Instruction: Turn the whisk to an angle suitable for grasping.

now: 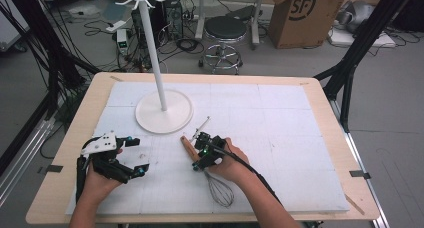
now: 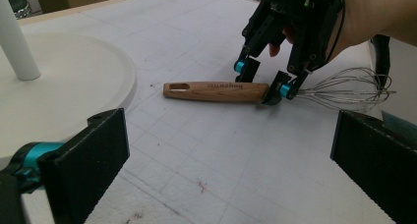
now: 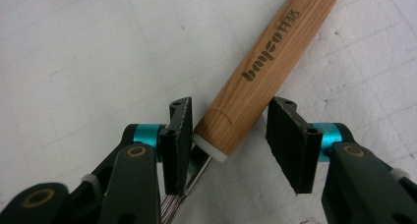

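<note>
Whisk (image 2: 216, 92): flat on counter (image 1: 310, 88), near stand (image 1: 164, 110).
Right tongs (image 3: 228, 140): open, straddling wooden handle end (not gripping).
Left tongs (image 2: 228, 155): wide open, empty.

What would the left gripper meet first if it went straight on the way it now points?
Probably the whisk, at its wooden handle, lying on the white mat straight ahead of the open left gripper, with the right gripper straddling that handle's wire end. Depth is uncertain.
</note>
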The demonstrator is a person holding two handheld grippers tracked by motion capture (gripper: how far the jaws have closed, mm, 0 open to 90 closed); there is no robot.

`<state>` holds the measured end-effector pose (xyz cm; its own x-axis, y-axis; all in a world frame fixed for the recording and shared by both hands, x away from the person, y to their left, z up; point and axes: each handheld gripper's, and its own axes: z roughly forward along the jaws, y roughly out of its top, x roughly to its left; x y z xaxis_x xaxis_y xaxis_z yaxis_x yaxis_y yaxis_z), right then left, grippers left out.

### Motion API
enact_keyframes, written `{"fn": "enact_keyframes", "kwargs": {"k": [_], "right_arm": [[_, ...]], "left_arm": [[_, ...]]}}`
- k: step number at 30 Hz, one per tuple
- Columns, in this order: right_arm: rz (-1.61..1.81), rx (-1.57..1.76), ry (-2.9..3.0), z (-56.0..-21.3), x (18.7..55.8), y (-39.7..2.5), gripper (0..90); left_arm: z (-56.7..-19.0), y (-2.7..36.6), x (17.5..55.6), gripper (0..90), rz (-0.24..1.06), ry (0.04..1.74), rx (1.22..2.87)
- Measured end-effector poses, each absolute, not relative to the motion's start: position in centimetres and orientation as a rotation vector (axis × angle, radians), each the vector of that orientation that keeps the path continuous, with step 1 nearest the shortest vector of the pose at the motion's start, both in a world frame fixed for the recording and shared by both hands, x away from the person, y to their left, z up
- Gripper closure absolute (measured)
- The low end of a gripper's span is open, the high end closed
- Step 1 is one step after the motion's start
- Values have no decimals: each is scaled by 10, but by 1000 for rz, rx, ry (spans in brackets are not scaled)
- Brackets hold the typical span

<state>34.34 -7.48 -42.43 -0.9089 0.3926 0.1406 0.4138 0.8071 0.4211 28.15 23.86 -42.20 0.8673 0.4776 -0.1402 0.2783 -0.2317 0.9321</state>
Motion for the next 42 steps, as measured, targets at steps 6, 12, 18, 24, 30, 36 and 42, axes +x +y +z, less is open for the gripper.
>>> {"fn": "enact_keyframes", "kwargs": {"k": [6,12,18,24,30,36,42], "right_arm": [[-688,-664,-2947,-423,345,-77,583],[-641,-667,-2985,-420,349,-85,674],[-645,-669,-2991,-420,349,-86,657],[-647,-691,-2995,-422,348,-84,631],[-641,-700,-3006,-422,349,-84,675],[-647,-715,-2969,-422,353,-88,703],[-660,-714,-2962,-420,354,-92,704]], "left_arm": [[-422,239,281,17,206,567,1830],[-422,240,282,17,207,568,1831],[-422,239,282,17,206,567,1831],[-422,239,282,17,202,568,1831],[-422,239,282,17,203,566,1832],[-422,239,281,17,202,565,1829],[-422,240,282,17,205,568,1832]]}}
